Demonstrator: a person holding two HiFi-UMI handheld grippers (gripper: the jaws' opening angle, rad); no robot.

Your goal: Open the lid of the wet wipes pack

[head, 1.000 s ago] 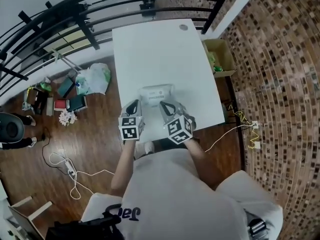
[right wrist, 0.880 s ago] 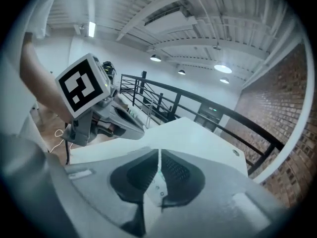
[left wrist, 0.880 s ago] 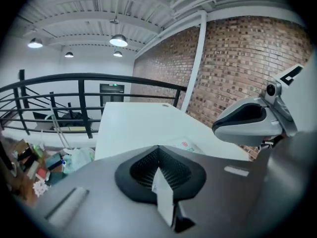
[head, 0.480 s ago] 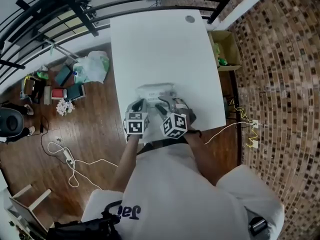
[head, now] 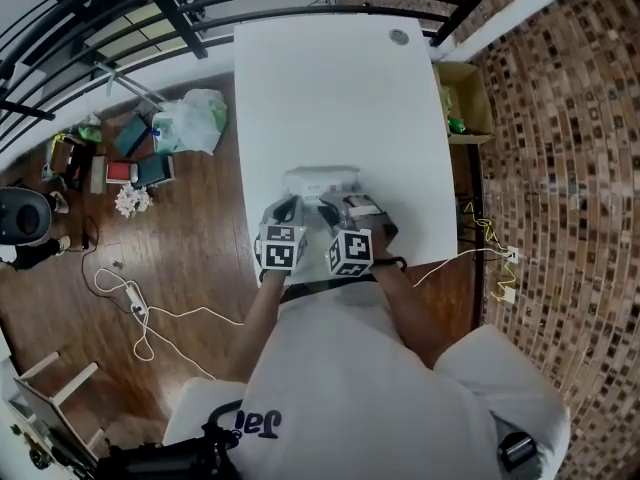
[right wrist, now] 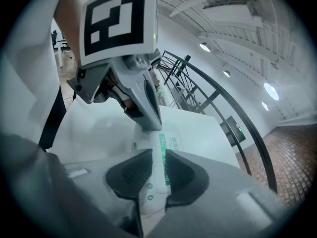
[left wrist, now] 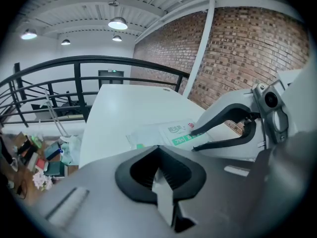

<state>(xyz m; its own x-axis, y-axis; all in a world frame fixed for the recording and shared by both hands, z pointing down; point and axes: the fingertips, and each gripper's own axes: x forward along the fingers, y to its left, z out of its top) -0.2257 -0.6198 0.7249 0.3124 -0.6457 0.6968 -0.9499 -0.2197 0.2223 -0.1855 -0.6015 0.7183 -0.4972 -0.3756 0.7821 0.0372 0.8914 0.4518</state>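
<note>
Right gripper (right wrist: pixel 157 176), its jaws just closing, pinches the wet wipes pack (left wrist: pixel 158 134) by its edge, so opening apparently has yet to begin.

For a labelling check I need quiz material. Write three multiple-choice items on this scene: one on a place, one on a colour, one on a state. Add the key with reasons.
1. Where on the table does the wet wipes pack lie?
A. the far end
B. near the edge next to the person
C. the far right corner

2. What colour is the printed stripe on the pack?
A. orange
B. purple
C. green

3. What stands between the right gripper fingers?
A. part of the pack
B. nothing
C. a cable

Key: B, the head view shows it just ahead of the person. C, both gripper views show green. A, those fingers have just been closing, with the pack between them.
</note>
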